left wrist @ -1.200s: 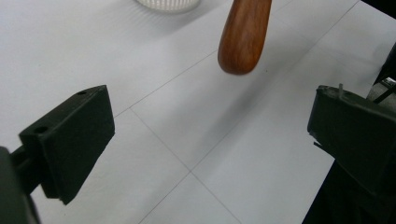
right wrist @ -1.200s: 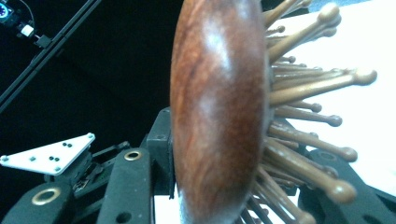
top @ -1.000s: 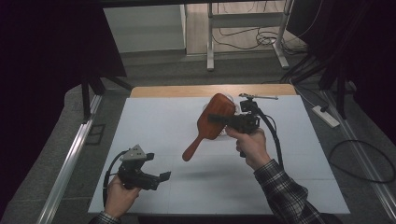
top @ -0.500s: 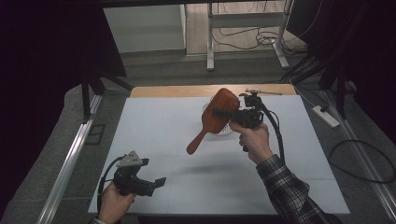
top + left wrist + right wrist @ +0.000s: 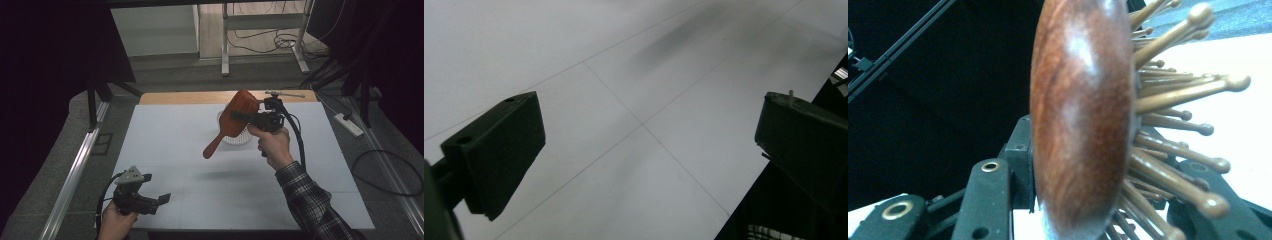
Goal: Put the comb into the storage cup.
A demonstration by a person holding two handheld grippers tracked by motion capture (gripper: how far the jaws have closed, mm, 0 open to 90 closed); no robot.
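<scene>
Above the far middle of the white table [image 5: 165,145], the right gripper [image 5: 243,117] holds a wooden hairbrush [image 5: 232,122] by its head, jaws clamped across it; in the right gripper view the polished back [image 5: 1080,115] sits against one jaw and the wooden bristles [image 5: 1173,125] press toward the other. The handle slants down toward the near left, clear of the surface. Compared with a second ago, the brush has travelled a little farther and to the right, so its head now hangs over the white slotted basket [image 5: 235,137] standing on the far part of the table. That suggests the brush is about to be set into or on that basket, though it is not yet down. At the near left corner, the left gripper [image 5: 162,199] has drifted nearer the table's edge, jaws spread wide with nothing between them, pointing across bare tabletop [image 5: 624,130].
</scene>
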